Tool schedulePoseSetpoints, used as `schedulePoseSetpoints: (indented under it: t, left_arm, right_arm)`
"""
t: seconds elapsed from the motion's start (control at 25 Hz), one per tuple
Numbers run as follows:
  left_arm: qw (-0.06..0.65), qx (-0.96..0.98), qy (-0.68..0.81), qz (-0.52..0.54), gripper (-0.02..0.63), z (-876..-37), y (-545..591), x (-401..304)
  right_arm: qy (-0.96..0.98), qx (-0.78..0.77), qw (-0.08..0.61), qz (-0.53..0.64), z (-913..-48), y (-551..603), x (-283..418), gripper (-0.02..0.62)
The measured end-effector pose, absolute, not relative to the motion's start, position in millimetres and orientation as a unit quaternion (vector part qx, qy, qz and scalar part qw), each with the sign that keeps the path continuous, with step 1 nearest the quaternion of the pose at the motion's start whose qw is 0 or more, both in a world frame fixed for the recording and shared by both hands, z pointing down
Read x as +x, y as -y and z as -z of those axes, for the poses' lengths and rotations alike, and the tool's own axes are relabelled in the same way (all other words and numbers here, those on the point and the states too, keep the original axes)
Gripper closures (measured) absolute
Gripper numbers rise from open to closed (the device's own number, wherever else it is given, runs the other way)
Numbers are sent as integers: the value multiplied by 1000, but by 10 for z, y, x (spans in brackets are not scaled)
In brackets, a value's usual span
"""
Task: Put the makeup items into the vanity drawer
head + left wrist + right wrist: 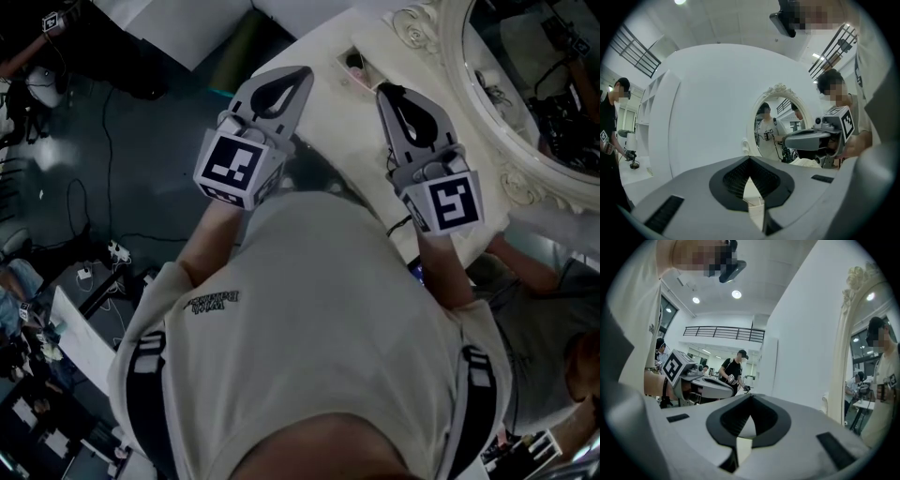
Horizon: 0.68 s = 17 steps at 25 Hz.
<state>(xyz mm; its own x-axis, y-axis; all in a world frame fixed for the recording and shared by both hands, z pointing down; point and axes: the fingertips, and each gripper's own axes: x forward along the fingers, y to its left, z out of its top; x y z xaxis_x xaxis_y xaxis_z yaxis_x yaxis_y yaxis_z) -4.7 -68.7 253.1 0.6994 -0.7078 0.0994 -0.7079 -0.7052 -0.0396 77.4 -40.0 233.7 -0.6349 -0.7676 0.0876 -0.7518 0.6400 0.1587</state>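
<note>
The left gripper (302,79) and the right gripper (385,96) are both held closed and empty, level above the vanity top (339,127). A small dark item (356,64), probably makeup, is seen just beyond and between both tips, seemingly nearer the right. No drawer is shown.

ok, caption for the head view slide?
Left gripper and right gripper, both shut and empty, held at the white vanity beside its mirror.
</note>
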Motion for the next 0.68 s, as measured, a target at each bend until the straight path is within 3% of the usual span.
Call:
schedulePoseSetpoints:
  t: [0.68]
  left_arm:
    - [6, 921, 387, -55, 593, -2570, 643, -90]
  right_arm:
    - [905, 416, 68, 56, -2337, 365, 693, 598]
